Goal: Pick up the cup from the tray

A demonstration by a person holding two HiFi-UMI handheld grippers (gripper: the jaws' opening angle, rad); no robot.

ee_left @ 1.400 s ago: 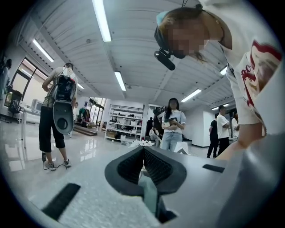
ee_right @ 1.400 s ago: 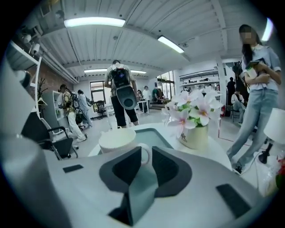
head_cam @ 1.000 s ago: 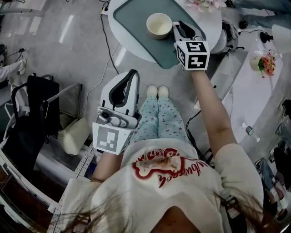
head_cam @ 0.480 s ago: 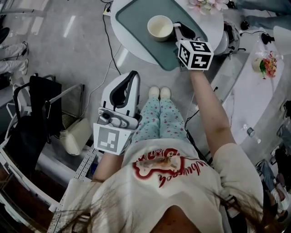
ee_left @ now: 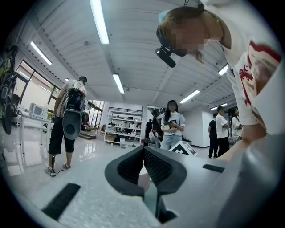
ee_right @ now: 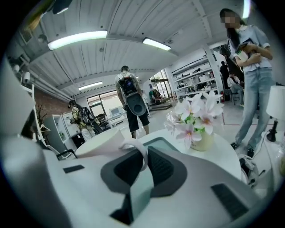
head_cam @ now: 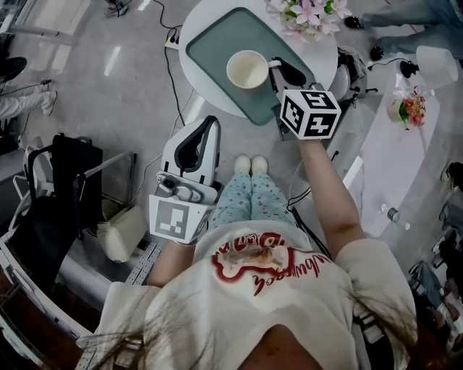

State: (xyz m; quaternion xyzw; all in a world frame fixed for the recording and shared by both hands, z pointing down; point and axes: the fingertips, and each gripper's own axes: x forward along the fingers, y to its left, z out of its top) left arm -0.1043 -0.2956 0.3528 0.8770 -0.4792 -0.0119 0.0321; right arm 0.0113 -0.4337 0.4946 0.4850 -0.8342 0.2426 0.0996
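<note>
Two grippers, and only one is working. Nearest her lap, the left gripper (ee_left: 143,151) hangs idle, jaws pressed together on nothing. Further out, the right gripper (ee_right: 145,156) pinches the handle (ee_right: 138,149) of the cup (head_cam: 247,69) over the middle of the tray (head_cam: 217,36). I can't tell whether its base has cleared. Flowers (head_cam: 304,13) stand beyond. I'd keep the squeeze firm and raise it straight, since a thin handle may swivel. Half a second back the cup sat further up the tray; it has since come toward her.
</note>
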